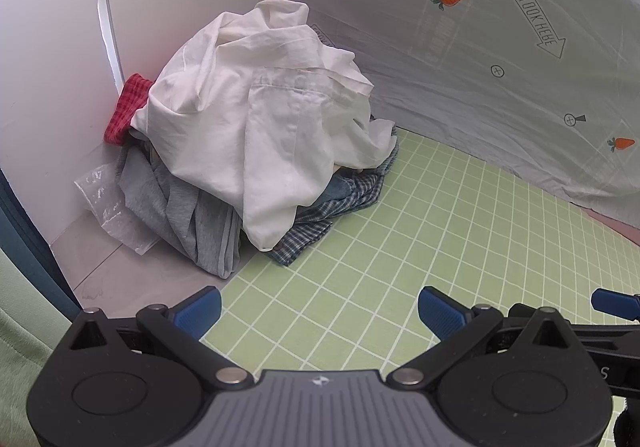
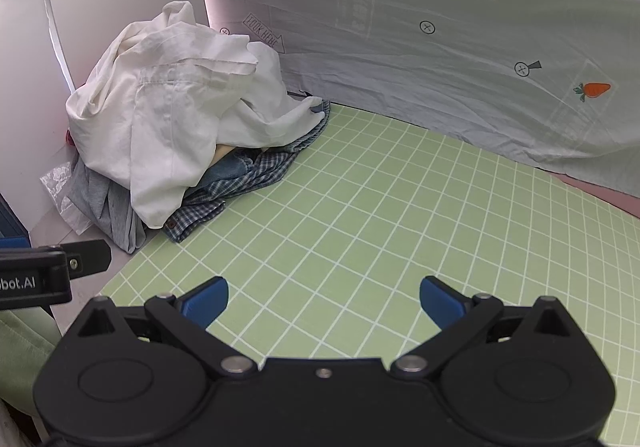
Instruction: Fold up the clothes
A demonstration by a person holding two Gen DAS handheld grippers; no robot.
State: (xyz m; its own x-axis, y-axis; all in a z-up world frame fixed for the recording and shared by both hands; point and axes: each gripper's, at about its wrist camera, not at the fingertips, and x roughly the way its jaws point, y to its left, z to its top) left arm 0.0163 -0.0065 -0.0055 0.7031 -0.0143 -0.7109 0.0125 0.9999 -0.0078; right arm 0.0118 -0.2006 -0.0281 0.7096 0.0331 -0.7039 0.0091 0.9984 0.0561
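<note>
A heap of clothes lies at the back left corner of the green grid mat [image 1: 400, 247]. On top is a crumpled white shirt [image 1: 256, 115], also in the right wrist view [image 2: 168, 107]. Under it lie a grey garment [image 1: 180, 207], a blue checked shirt [image 1: 316, 219] and a red checked cloth [image 1: 124, 109]. My left gripper [image 1: 320, 311] is open and empty, low over the mat in front of the heap. My right gripper [image 2: 324, 303] is open and empty, to the right of the left one. One blue fingertip of the right gripper shows at the left wrist view's right edge [image 1: 612, 301].
A pale printed sheet with carrots and arrows [image 1: 500, 67] hangs behind the mat. A white wall [image 1: 48, 87] stands at the left. A clear plastic bag [image 1: 108, 203] lies beside the heap on the grey table surface [image 1: 132, 275]. The left gripper's body shows in the right wrist view [image 2: 52, 271].
</note>
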